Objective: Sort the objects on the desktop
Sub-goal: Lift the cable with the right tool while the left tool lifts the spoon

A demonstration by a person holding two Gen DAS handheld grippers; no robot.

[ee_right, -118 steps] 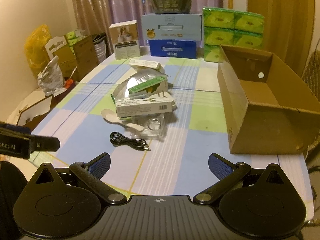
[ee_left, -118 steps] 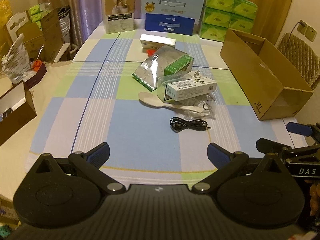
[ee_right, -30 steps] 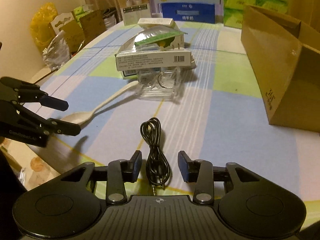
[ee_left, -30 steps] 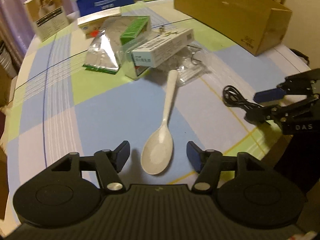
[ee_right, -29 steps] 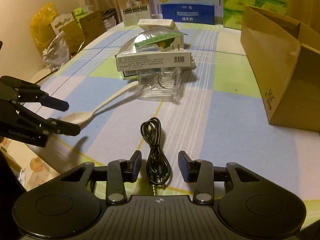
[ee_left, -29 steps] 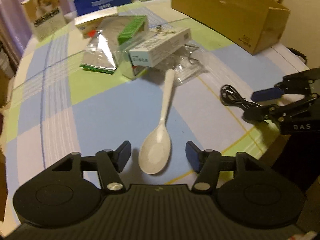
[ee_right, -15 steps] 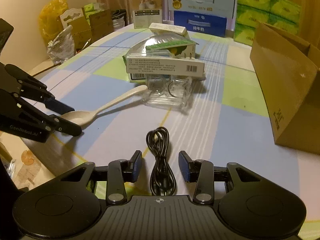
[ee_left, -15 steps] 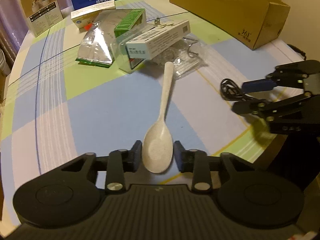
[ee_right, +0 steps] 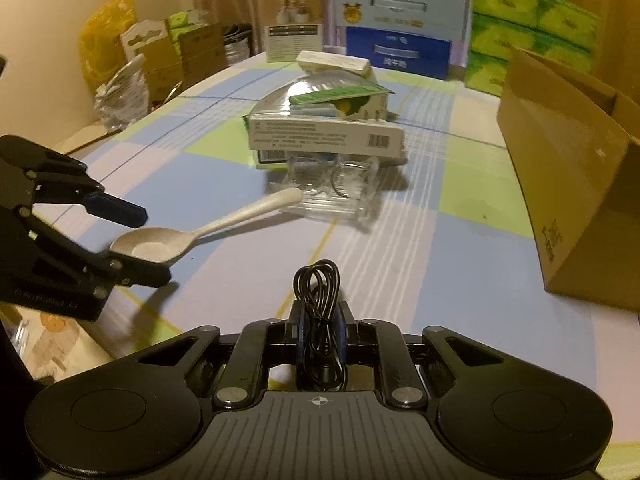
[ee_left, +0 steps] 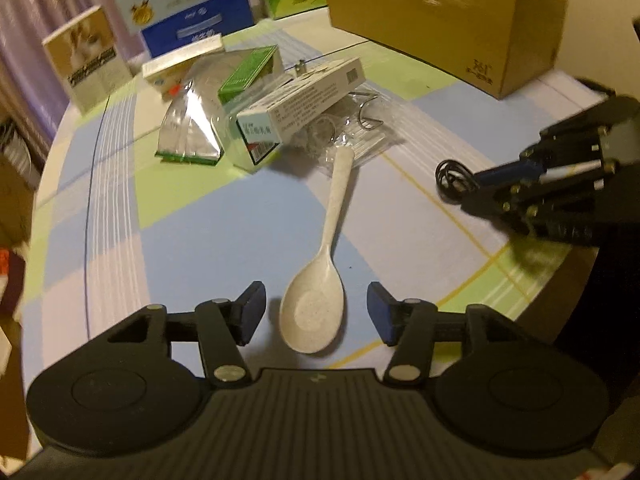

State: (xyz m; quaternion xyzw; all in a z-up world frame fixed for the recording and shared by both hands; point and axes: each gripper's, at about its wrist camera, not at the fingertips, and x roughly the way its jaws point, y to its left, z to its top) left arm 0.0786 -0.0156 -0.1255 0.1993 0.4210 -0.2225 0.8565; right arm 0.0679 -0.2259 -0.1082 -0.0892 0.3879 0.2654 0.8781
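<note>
1. The spoon (ee_left: 320, 276), pale and speckled, lies on the checked cloth of the bench (ee_left: 120, 208) near its front edge, bowl towards the camera and handle pointing away to a clear plastic packet (ee_left: 352, 136).
2. The left tool (ee_left: 316, 312) sits low over the spoon with its two blue-padded fingers apart, one on each side of the bowl. In the left wrist view there is a gap on both sides, so nothing is gripped.
3. The black cable (ee_right: 320, 308), a small coiled loop, is at the right front of the bench. The right tool (ee_right: 320, 334) is pressed together on it, the coil pinched between the pads with its loop sticking out ahead of them.
4. Behind the spoon is a heap: a white medicine box (ee_left: 300, 100) resting on the clear packet, a silver pouch (ee_left: 192, 128) and a green-topped carton (ee_left: 250, 68).
5. An open cardboard box (ee_right: 568, 184) stands on the right side of the bench, well apart from the heap. It looks like the place for sorted things, though that is a judgement.
6. Step in hand, as I judge it: a two-handed pick-up, the cable already caught and the spoon only bracketed.
7. The next move seems to call for the left fingers to close squarely on the spoon's bowl. The bowl is smooth and curved, so it may slip or tip unless the grip is centred.
8. After that, both things would need lifting clear of the cloth and carrying to the cardboard box.
</note>
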